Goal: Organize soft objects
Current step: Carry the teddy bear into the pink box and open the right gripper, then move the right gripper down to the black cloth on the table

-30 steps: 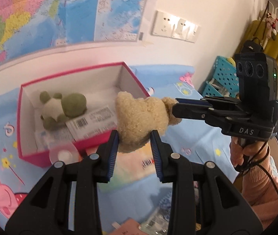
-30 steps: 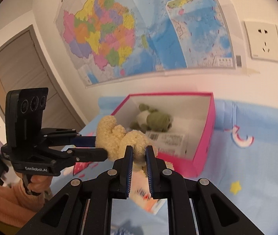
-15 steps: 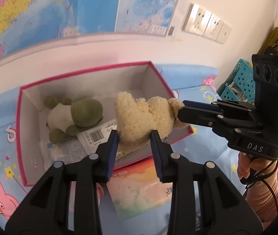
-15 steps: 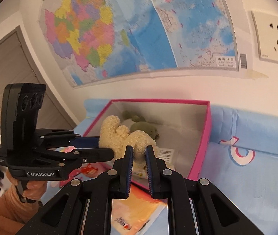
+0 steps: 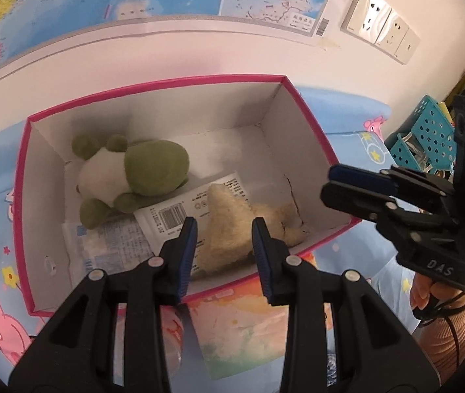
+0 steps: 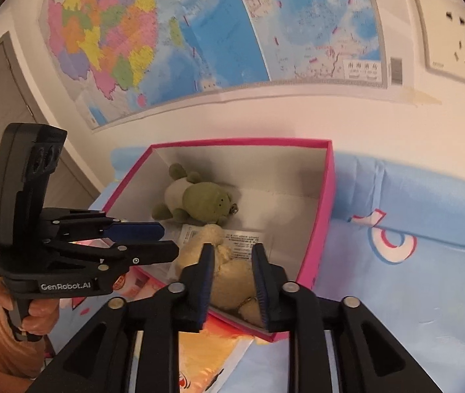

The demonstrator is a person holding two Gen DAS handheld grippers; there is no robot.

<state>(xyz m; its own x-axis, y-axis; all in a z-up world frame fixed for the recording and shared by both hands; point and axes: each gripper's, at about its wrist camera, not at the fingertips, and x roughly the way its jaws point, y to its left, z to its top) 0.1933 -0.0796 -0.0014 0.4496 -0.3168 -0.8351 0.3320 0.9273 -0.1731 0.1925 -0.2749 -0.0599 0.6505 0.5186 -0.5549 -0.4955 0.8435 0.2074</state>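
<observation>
Tan plush bear (image 5: pixel 232 226) lies lengthwise along pink box's (image 5: pixel 167 85) near wall.

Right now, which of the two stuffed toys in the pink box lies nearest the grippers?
The beige teddy bear, lying at the box's near edge between the fingers; the green frog sits farther back.

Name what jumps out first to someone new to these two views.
The pink-rimmed box on the blue cartoon sheet, holding a green plush frog at its left end and a beige teddy bear near the front wall. Both grippers hang over the bear: left gripper, and right gripper, its jaws opening. A colourful map fills the wall behind.
</observation>
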